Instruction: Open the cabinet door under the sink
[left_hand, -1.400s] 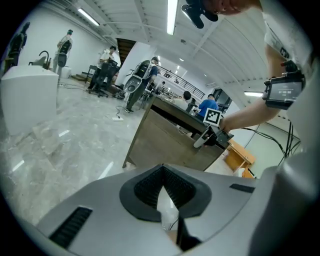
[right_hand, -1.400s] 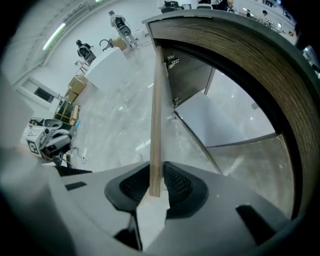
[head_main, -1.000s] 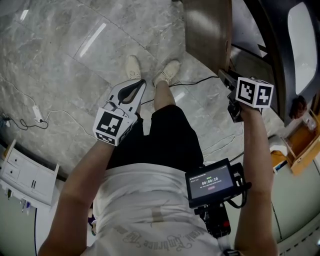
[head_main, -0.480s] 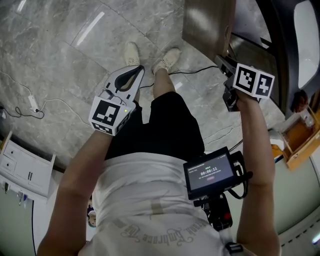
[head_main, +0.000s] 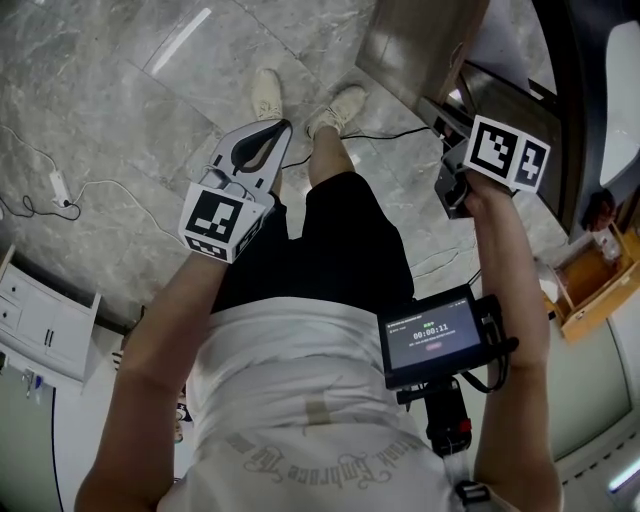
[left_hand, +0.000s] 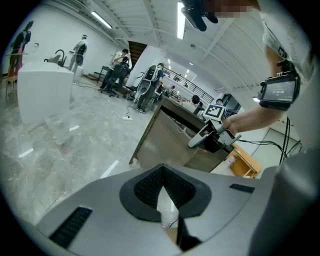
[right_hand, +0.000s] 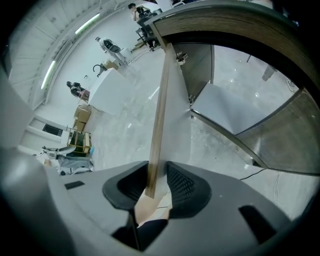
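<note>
One cabinet door (head_main: 420, 45), 1 o'clock in head view, already swung out. Likely a stiff hinged panel with a light swing, best pinched at the free edge. Right gripper (right_hand: 159, 187) straddles that edge, jaws just been opening, loose around it. Left gripper (head_main: 268, 140), 9 o'clock, closed, empty. Only the right gripper view shows the edge between the jaws.

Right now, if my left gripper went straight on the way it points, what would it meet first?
Probably the open cabinet door, whose face lies ahead of the shut left gripper; the floor might come first, as depth is unclear.
</note>
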